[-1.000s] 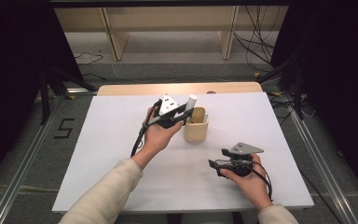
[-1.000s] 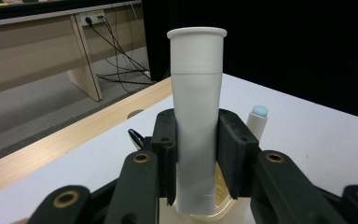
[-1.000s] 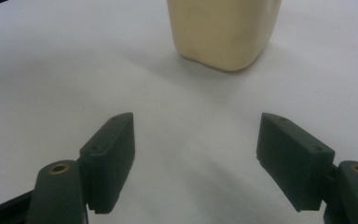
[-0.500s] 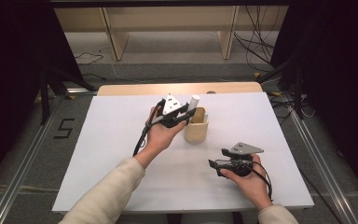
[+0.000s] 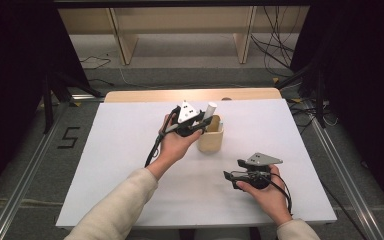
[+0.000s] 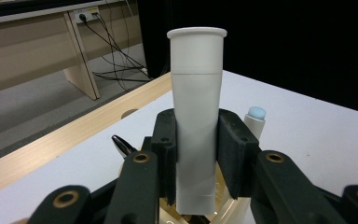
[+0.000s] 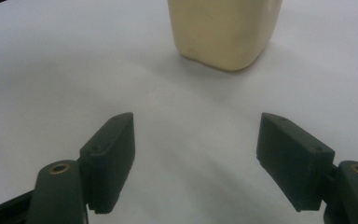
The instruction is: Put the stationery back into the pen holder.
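High view, cup: a tan cup stands on the white table, near its middle; a white tube sticks up at the cup's far rim
High view, left gripper: the left gripper sits just left of the cup, its tips over the cup's mouth; the left hand holds it from the near side
High view, right gripper: the right gripper lies low over the table, nearer than the cup and to its right; the right hand grips it from behind
Left gripper view, tube: the tube stands upright between the two black pads, clamped on both sides; its lower end hangs in the cup's mouth
Left gripper view, cup contents: a blue-tipped white stick rises right of the tube; a dark shiny tip shows left of it
Right gripper view, jaws: spread wide, nothing between them; bare table below
Right gripper view, cup: the cup stands ahead of the jaws, well apart from them
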### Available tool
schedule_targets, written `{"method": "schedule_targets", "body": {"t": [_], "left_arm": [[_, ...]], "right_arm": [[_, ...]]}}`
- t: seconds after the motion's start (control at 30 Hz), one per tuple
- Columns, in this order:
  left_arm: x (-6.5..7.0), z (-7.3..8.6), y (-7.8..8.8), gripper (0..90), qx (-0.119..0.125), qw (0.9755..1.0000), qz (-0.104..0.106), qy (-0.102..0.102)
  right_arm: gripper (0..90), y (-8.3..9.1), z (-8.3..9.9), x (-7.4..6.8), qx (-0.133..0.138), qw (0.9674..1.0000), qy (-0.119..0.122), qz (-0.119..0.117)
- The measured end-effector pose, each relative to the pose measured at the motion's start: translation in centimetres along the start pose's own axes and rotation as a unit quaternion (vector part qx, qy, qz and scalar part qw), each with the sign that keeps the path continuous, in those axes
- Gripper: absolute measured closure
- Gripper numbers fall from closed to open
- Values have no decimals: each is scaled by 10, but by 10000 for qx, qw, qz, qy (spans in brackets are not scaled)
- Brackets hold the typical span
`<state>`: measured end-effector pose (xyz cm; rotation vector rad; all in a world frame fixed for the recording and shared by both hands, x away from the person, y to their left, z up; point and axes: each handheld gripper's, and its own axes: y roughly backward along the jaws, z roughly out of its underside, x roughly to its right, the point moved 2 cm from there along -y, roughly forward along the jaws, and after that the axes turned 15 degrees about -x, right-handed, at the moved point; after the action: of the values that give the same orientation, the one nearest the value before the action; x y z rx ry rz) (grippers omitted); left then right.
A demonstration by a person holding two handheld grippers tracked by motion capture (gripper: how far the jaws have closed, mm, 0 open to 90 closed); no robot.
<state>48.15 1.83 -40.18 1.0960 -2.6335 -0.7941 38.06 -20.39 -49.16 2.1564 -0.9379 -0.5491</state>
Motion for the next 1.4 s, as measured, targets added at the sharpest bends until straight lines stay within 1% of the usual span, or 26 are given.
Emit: {"method": "schedule_targets", "body": {"t": [0.33, 0.8, 1.1, 1.27, 1.4], "left_arm": [[1, 0, -3, 700, -30, 10000, 1, -49], [2, 1, -7, 700, -50, 10000, -9, -46], [2, 4, -10, 700, -109, 9999, -17, -104], [2, 6, -12, 700, -125, 9999, -7, -85], [2, 7, -13, 700, -158, 9998, -18, -109]], "right_arm": [[288, 0, 0, 0, -8, 10000, 9, -7], [288, 0, 0, 0, 0, 10000, -5, -11], [288, 0, 0, 0, -4, 10000, 2, -8], [287, 0, 0, 0, -5, 10000, 1, -5], [287, 0, 0, 0, -7, 10000, 2, -13]]}}
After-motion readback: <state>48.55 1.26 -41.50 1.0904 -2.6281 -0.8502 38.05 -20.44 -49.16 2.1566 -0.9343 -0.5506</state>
